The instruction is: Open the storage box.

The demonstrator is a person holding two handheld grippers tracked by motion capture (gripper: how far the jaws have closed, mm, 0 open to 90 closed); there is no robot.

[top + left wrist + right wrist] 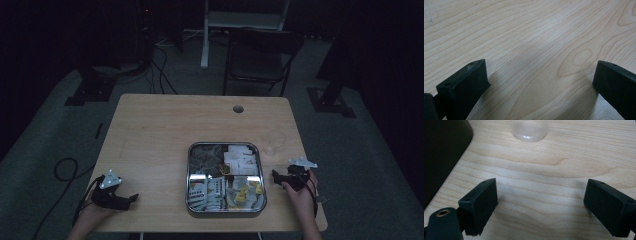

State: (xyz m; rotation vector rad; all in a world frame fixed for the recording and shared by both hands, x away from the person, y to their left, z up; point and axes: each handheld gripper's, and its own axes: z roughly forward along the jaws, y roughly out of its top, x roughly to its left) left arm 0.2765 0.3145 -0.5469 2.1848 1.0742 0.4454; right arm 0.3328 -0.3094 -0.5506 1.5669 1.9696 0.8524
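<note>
A square metal tray [188, 170] sits at the front middle of the wooden table, packed with several sachets and tea-bag packets. A clear glass cup [273, 143] stands just right of the tray, and its base [530, 131] shows ahead in the right gripper view. My left gripper [134, 198] rests near the table's front left edge, jaws open over bare wood [536, 65]. My right gripper [274, 174] lies right of the tray, below the cup, open with nothing between its jaws [541, 195].
The room is dim. A cable hole [238, 108] is in the table's far edge. A folding chair [260, 55] and a white stand [240, 20] are beyond the table, with cables on the floor. The table's left half is bare wood.
</note>
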